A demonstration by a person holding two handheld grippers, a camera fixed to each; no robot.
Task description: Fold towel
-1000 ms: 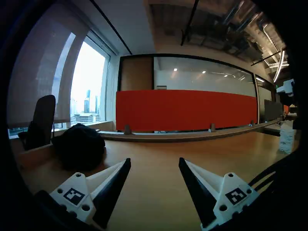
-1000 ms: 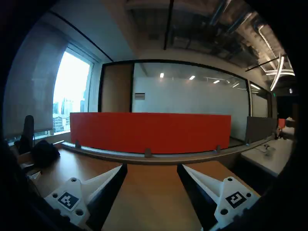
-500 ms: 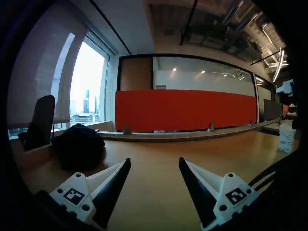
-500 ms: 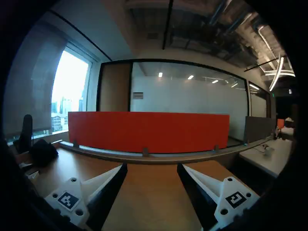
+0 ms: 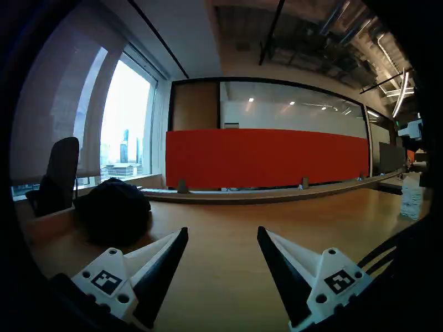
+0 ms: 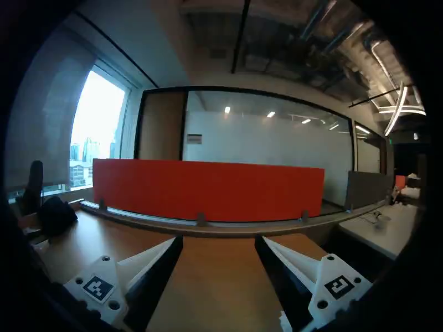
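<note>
Low in the left gripper view, my left gripper (image 5: 222, 229) stands wide open and holds nothing. The right gripper (image 6: 219, 238), low in its own view, is the same. Beyond them runs the light-brown wooden desk (image 5: 232, 213). I cannot tell where the towel lies. If I reach down blind, I risk scraping the wood or snagging the rounded black bag (image 5: 113, 210) at middle left.

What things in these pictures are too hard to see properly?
- Left gripper view: the dark lump on the table is too shadowed to name.
- Left gripper view: the white thing at the right is cut off at the view's edge.
- Right gripper view: the small things on the white desk are too small to name.
</note>
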